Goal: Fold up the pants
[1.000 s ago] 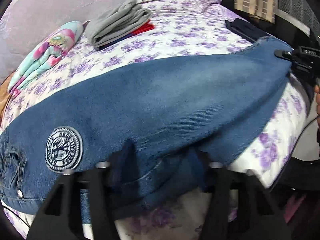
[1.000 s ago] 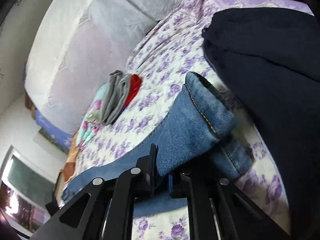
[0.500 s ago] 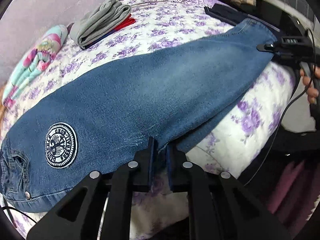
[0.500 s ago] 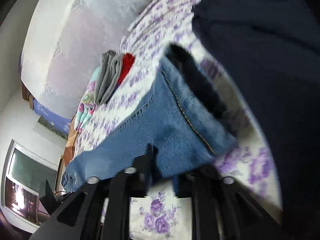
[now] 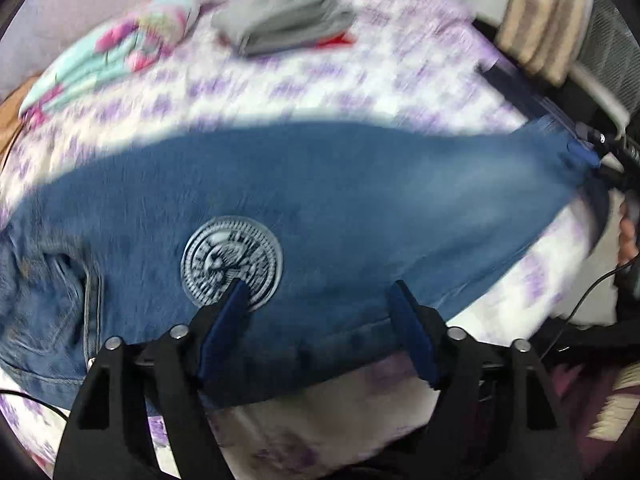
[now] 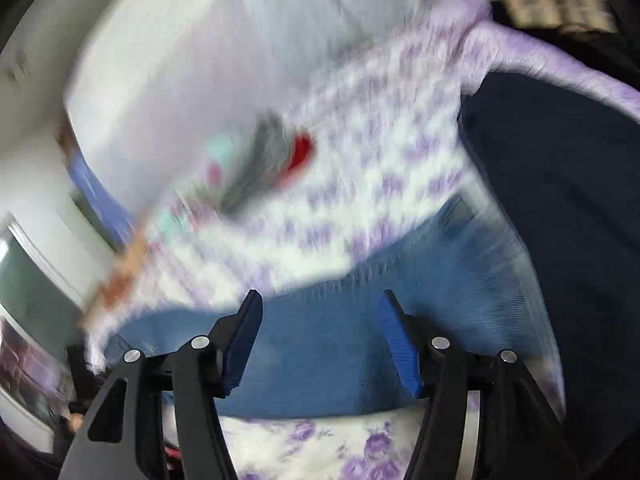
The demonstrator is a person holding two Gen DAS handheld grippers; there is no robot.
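The blue jeans (image 5: 360, 208), folded lengthwise, lie across the purple-flowered bedspread (image 5: 360, 92), with the waist at the left and a round white patch (image 5: 232, 260) on the thigh. My left gripper (image 5: 320, 304) hovers over the near edge of the jeans by the patch; its jaws are opening and press on nothing. In the right wrist view the leg end of the jeans (image 6: 340, 344) lies under my right gripper (image 6: 320, 308), whose jaws are also opening with no cloth pinched. The right gripper (image 5: 600, 156) also shows at the hem. Both views are blurred.
Folded grey clothes over something red (image 5: 288, 24) and a floral teal bundle (image 5: 120, 52) lie at the back of the bed. A dark navy garment (image 6: 560, 220) sits beside the hem. A striped cloth (image 5: 540, 20) hangs beyond. A hand (image 5: 628, 236) shows at the right.
Both grippers were shut on the near edge of the jeans and have let go, with jaws spread wide. The left gripper has shifted toward the patch. The right has lifted and rolled.
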